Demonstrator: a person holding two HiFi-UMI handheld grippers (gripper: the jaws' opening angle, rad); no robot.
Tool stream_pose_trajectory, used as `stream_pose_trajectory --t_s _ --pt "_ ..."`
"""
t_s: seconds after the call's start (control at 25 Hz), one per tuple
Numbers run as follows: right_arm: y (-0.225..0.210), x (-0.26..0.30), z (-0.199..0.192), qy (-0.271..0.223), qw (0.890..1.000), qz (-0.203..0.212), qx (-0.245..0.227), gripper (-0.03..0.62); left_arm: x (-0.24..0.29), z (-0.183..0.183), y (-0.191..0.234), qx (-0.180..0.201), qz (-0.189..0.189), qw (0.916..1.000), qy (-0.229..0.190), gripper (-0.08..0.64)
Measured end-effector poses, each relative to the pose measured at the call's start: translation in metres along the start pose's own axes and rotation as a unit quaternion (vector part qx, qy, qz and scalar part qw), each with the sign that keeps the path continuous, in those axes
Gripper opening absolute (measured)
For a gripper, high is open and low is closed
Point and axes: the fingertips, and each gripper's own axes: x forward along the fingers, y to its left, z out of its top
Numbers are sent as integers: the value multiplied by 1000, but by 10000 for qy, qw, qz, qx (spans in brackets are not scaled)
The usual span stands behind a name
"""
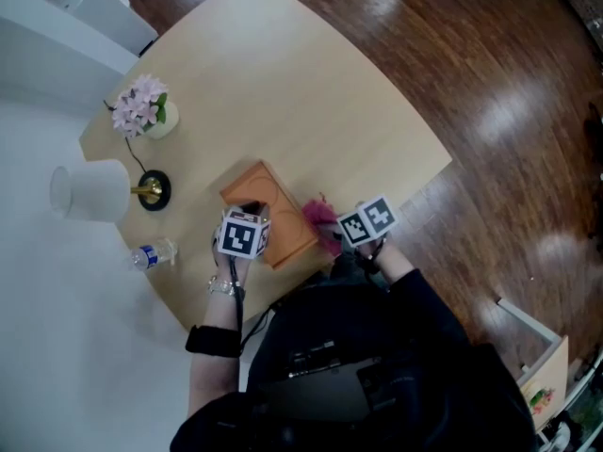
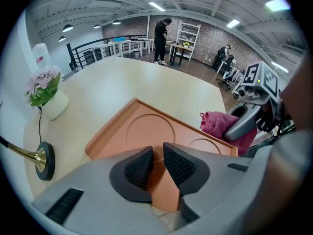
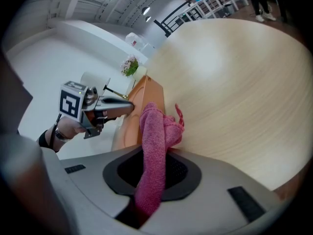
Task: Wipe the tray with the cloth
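**Tray of orange moulded plastic (image 1: 270,192) pinned at its near corner as pink cloth arrives at its edge**

The tray sits near the front of the pale wood-look worktop (image 1: 301,92). The left hand-held gripper (image 2: 157,163) points steeply down with its ribbed black pads closed on the near rim, apparently to anchor it. At the tray's 3 o'clock side, the right hand-held gripper (image 3: 154,168) is clamped on a pink nubby microfibre cloth (image 3: 157,129). The cloth bunches into a limp fold above the jaws and hangs just beside the raised rim, seemingly not yet on the tray floor.

Wiping appears not to have begun: this looks like the approach. The next move likely calls for lifting the cloth over the rim, pressing it flat and sweeping toward 9 o'clock while the left grip resists the drag.

The tray is smooth and matte, rectangular, with a low lip and shallow round recesses that the soft cloth would have to follow. At 10 o'clock from it stands a small white pot of pale pink flowers (image 1: 143,111).
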Motion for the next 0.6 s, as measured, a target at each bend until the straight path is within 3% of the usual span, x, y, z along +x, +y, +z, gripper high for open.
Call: stream_pose_trajectory --t_s 0.36,0.48,0.6 --pt "-1 36 157 -505 9968 -122 -605 71 1 -3 0 -200 20 9996 177 75" --pt "1 60 203 -645 9964 -31 -557 71 1 -2 2 -228 94 9995 216 75" --pt "1 81 224 -669 9971 143 -323 71 0 -2 4 -256 168 9992 256 74"
